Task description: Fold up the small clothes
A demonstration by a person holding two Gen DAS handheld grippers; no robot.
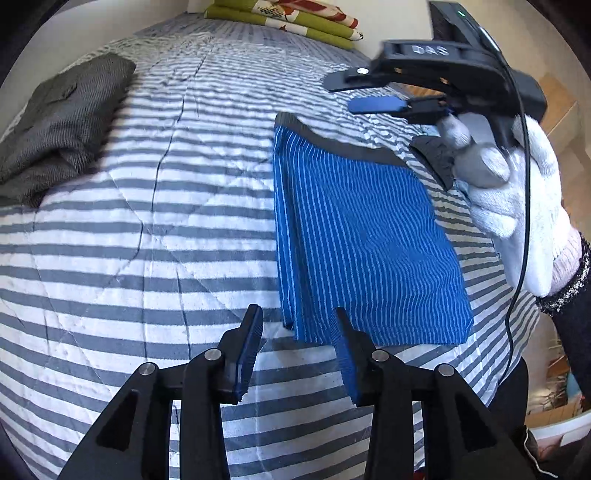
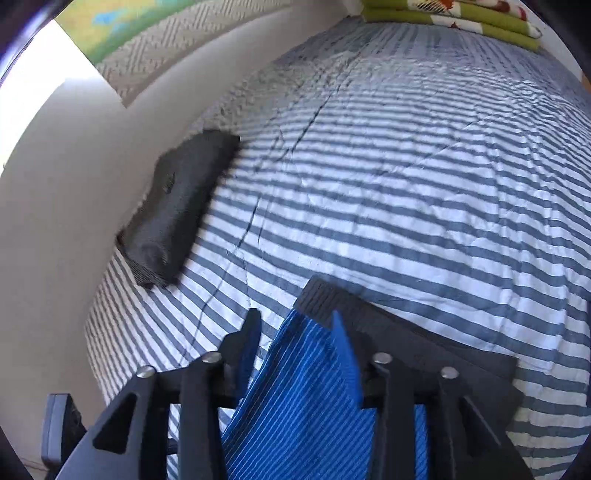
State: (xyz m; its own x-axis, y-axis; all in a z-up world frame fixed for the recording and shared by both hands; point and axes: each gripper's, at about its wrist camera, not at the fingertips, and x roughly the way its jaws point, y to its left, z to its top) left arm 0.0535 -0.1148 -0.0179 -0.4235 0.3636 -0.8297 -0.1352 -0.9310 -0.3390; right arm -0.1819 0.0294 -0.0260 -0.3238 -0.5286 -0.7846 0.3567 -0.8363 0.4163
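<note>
My right gripper [image 1: 373, 92] reads "DAS" on its black body at the upper right of the left wrist view, fingers spread over the blue striped shorts' [image 1: 365, 236] dark waistband [image 1: 343, 142]. My left gripper [image 1: 295, 350] hovers spread at their lower hem. The shorts lie flat on the striped bed [image 1: 147, 221]; open bedding stretches left toward a folded grey garment [image 1: 59, 122].

1. Striped bedspread [image 1: 147, 229] is bare across the middle; a gripper can pass there.
2. Folded grey garment [image 1: 59, 125] takes the far left edge, against the wall [image 2: 74, 184].
3. Blue striped shorts [image 1: 362, 236] cover the right side.
4. Folded green blankets [image 1: 295, 18] block the far end.
</note>
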